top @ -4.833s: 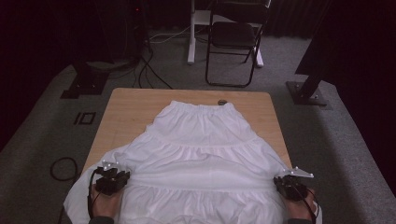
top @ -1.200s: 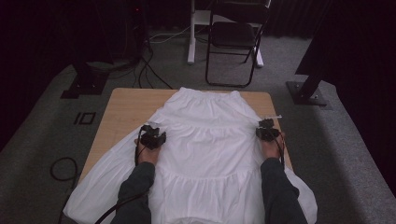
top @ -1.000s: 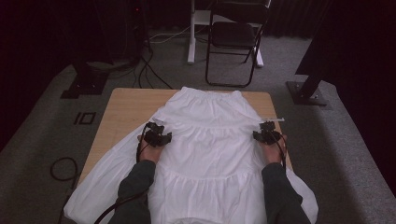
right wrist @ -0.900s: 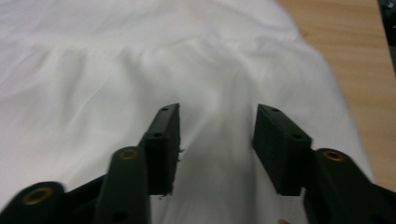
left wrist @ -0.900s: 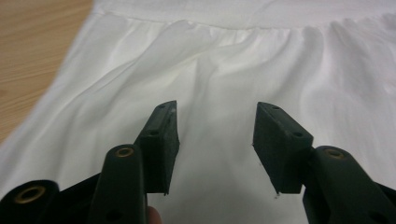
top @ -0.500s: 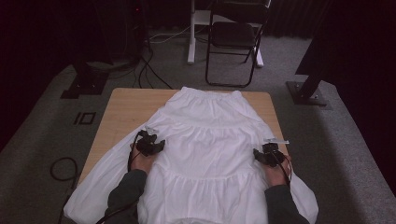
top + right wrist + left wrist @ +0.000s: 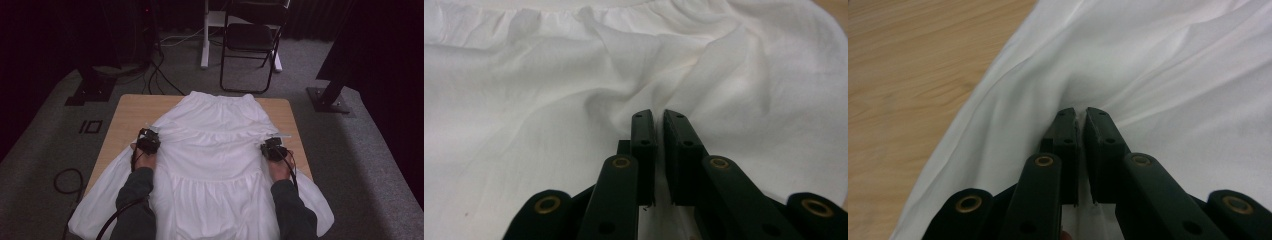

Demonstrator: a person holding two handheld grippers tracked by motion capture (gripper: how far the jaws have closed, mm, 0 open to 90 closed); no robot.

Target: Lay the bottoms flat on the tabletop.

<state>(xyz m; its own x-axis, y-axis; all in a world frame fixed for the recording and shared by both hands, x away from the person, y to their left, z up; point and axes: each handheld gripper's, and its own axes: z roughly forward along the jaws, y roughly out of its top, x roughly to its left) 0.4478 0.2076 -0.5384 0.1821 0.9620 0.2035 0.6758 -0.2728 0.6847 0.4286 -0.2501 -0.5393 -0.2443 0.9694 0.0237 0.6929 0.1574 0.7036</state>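
A white tiered skirt (image 7: 215,125) lies flat on the wooden table (image 7: 127,112), waistband at the far end, hem hanging over the near edge. My left gripper (image 7: 148,141) rests on the skirt's left edge at the middle tier. Its jaws have just been closing and now pinch a thin fold of the white cloth (image 7: 1013,110), as the left gripper (image 7: 1080,112) view shows. At the skirt's right edge, my right gripper (image 7: 273,148) has likewise just been closing. In the right gripper (image 7: 658,114) view its jaws pinch a ridge of the cloth (image 7: 574,80).
Bare wood shows on both sides of the skirt's upper part. Behind the table stand a black folding chair (image 7: 250,40) and a white desk leg (image 7: 205,35). Cables (image 7: 65,180) lie on the grey carpet, and stand bases (image 7: 327,100) sit to either side.
Both hands have drawn back toward the near edge, from the skirt's upper tier to its middle tier, and settled onto the side edges. Both pairs of jaws have closed on cloth.
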